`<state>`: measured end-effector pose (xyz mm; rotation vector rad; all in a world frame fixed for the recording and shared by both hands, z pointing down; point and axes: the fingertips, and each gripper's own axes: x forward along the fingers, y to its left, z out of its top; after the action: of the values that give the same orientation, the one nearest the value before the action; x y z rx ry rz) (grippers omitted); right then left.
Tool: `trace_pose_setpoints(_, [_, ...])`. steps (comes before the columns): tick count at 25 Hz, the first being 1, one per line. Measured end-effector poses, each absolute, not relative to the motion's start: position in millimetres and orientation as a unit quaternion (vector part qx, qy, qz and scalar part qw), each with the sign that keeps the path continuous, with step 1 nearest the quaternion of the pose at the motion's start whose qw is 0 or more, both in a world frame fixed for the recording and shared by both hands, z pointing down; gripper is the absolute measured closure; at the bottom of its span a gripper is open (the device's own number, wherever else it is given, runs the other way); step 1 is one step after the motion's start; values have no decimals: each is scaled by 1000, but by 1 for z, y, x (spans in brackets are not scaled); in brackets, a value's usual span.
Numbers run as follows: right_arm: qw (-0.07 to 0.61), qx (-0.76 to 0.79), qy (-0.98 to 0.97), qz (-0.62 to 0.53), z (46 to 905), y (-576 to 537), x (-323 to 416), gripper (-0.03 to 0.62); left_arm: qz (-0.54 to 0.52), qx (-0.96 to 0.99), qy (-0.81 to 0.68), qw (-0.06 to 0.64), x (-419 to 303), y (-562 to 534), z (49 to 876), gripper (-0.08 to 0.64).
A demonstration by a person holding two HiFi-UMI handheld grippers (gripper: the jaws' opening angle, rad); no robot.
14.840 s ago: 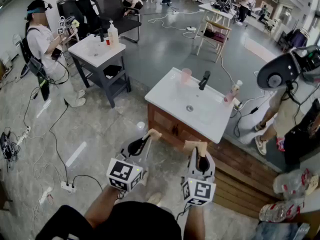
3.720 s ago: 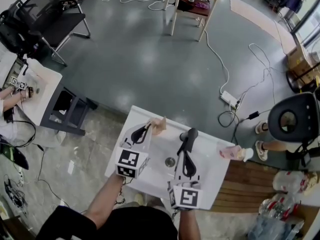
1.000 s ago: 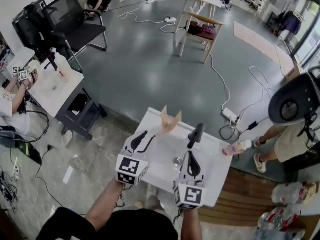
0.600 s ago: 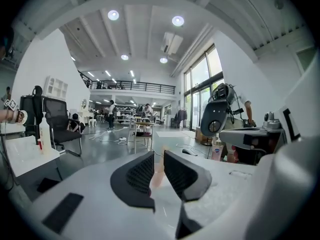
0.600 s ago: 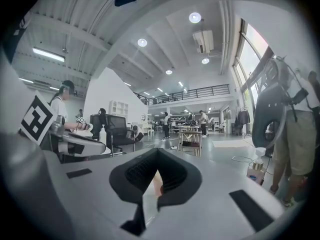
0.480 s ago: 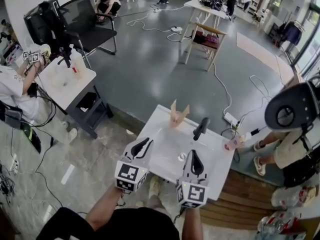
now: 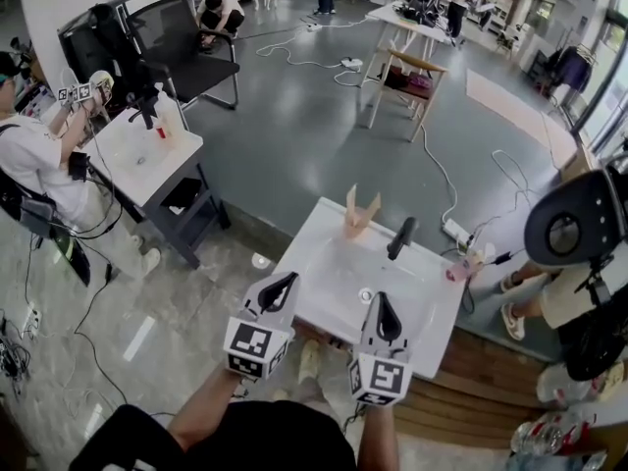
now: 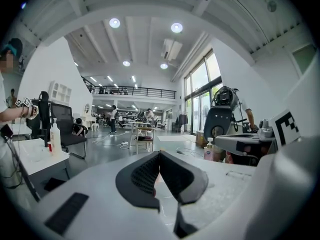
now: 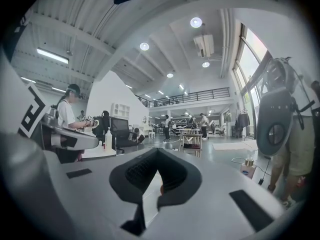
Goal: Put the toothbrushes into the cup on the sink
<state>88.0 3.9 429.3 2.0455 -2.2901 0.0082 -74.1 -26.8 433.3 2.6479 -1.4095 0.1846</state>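
Backing away from the cup (image 7: 355,228) ahead of their jaws, the left gripper (image 7: 287,282) had just closed empty while the right gripper (image 7: 378,301) stayed shut, empty.

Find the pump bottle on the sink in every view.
Head view: the pump bottle stands at the far right corner of the sink.
Left gripper view: the bottle is right of centre, just past the jaws.
Right gripper view: the bottle is low at the right.
Shared landmark: the wooden chair on the grey floor beyond.
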Motion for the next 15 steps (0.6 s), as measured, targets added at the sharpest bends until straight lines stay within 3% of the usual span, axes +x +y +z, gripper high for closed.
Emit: trace_pose_setpoints(15, [37,664,-747,4,431,16,88,597,57,885,-458,57,-67,-14,426,557])
